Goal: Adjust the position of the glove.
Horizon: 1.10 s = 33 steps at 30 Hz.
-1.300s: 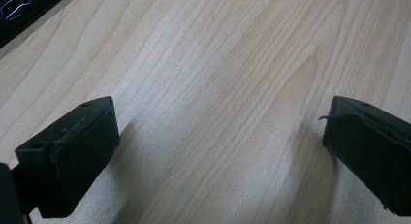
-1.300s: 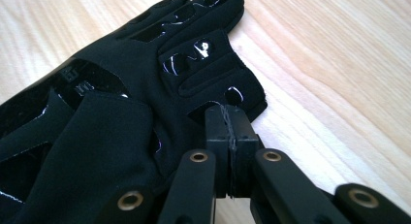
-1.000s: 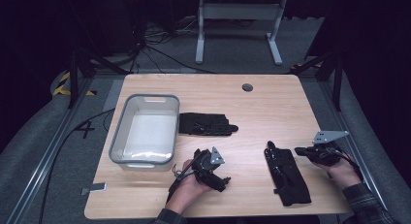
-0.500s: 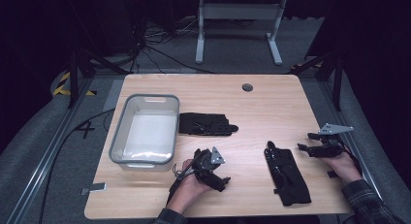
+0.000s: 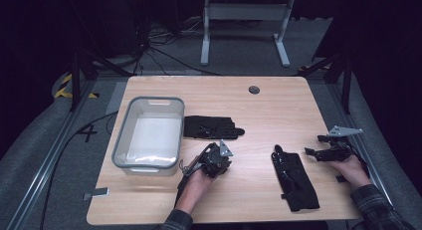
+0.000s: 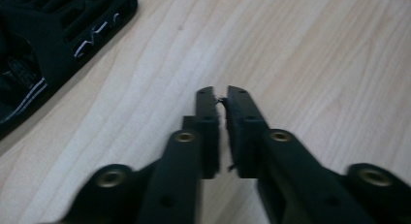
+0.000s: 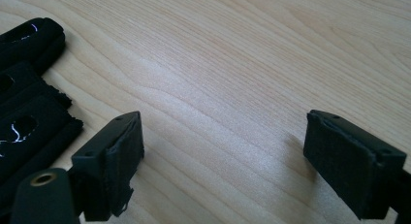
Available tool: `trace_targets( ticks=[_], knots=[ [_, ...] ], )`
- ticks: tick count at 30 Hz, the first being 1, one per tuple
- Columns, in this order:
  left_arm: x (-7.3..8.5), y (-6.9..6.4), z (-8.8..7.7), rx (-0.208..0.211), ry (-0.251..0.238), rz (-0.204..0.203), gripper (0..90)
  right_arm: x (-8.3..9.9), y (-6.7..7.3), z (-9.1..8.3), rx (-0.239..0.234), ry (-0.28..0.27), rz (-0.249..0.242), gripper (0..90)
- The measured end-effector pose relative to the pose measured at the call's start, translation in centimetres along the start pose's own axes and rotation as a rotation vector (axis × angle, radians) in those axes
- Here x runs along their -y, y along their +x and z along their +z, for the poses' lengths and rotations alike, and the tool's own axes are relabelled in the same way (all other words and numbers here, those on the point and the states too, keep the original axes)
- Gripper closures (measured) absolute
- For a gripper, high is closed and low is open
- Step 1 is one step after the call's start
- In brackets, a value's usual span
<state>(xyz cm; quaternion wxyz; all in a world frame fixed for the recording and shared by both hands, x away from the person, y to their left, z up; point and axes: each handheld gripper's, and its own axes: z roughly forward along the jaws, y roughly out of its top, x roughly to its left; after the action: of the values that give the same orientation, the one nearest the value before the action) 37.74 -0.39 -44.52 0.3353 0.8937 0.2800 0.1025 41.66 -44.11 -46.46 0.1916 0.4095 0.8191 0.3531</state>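
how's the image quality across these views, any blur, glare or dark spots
High view: the table is lit, the floor around it is nearly black, and a bright patch glares in the grey bin. Left gripper view: the shut left gripper and glove look soft. Right gripper view: wood grain sharp, the open right gripper slightly soft.

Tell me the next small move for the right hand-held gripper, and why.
Probably slide the right hand-held gripper toward the near black glove beside it. Its jaws have just been opening with nothing between them, and the glove lies flat on the table, untouched.
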Motion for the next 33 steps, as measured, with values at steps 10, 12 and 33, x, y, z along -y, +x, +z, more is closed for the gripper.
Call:
trace_targets(
  ticks=[10, 12, 33],
  knots=[
    [-3.4, 2.7, 1.2, -0.069, 0.012, -0.042, 89.7, 0.0, 0.0, 0.0, 0.000, 0.000, 0.000, 14.9],
    [-3.9, 3.4, 1.4, -0.087, 0.003, -0.048, 89.7, 0.0, 0.0, 0.0, 0.000, 0.000, 0.000, 14.9],
    [-4.3, 5.8, 4.1, -0.147, 0.087, -0.093, 89.7, 0.0, 0.0, 0.0, 0.000, 0.000, 0.000, 14.9]
  ],
)
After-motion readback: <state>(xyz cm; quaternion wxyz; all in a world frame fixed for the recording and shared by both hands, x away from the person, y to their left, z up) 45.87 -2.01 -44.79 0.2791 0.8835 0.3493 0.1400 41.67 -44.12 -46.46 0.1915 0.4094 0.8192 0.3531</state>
